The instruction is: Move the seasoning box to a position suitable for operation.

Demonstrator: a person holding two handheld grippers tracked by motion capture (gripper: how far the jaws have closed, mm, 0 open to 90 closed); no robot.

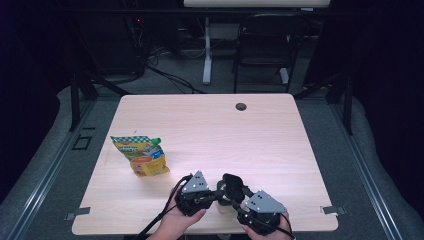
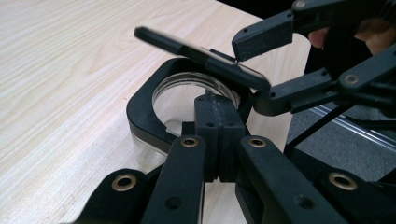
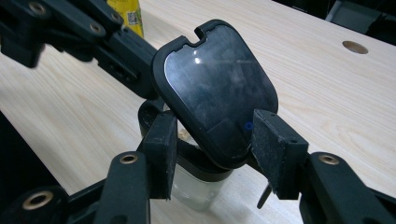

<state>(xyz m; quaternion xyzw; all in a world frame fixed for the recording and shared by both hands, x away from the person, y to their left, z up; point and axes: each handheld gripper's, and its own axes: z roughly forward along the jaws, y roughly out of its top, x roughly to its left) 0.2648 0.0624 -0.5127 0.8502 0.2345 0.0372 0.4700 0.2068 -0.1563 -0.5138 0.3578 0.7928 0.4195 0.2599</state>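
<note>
Hinged black lid (image 3: pixel 217 88) tilts up from the jar (image 2: pixel 154 116).

table (image 1: pixel 210 130) evenly lit from above; surroundings dark; glare on lid (image 3: pixel 217 88); near jaws soft.

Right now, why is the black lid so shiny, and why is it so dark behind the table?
In the right gripper view the lid mirrors a lamp as small white glints, with dusty smears. In the high view light falls on the table while the room behind stays dim. In the left gripper view the nearest jaws look soft and blurry.
</note>
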